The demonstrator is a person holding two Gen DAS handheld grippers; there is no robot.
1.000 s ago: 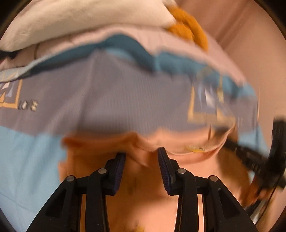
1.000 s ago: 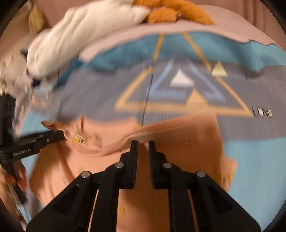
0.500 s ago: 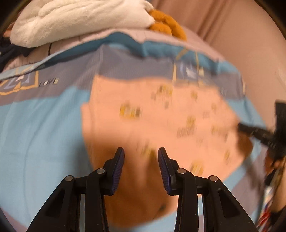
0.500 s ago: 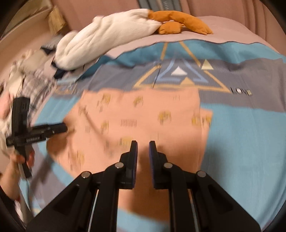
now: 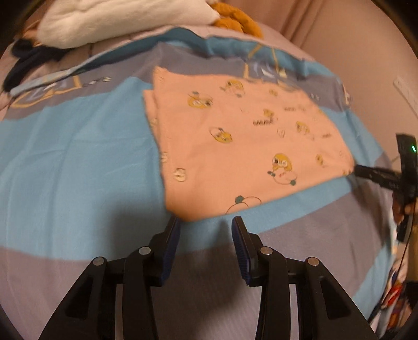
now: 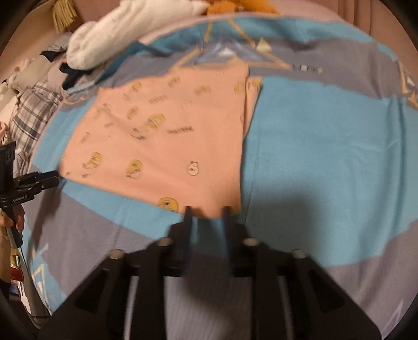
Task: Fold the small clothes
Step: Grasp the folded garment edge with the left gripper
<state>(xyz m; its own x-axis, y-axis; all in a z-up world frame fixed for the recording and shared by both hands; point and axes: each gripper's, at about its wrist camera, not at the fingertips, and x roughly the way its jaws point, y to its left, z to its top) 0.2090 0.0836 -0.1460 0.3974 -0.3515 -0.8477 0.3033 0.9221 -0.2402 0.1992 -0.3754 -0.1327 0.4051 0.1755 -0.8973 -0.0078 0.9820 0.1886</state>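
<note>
A small peach garment with yellow cartoon prints (image 5: 243, 141) lies flat and folded on the blue and grey bedspread (image 5: 73, 157); it also shows in the right wrist view (image 6: 167, 141). My left gripper (image 5: 205, 222) is open and empty, just short of the garment's near corner. My right gripper (image 6: 206, 209) is open and empty, its tips at the garment's near edge. The right gripper also shows in the left wrist view (image 5: 365, 172) at the garment's right corner. The left gripper shows in the right wrist view (image 6: 44, 179) at its left corner.
A white fluffy blanket (image 5: 125, 18) and an orange plush toy (image 5: 235, 22) lie at the head of the bed. Dark clothes (image 5: 28, 60) and a plaid garment (image 6: 34, 115) lie at the left side. A pink curtain (image 5: 339, 39) hangs behind.
Both grippers have let go of the peach garment and drawn back toward the near side. The garment, held up before, now lies flat on the bedspread. The right gripper has opened.
</note>
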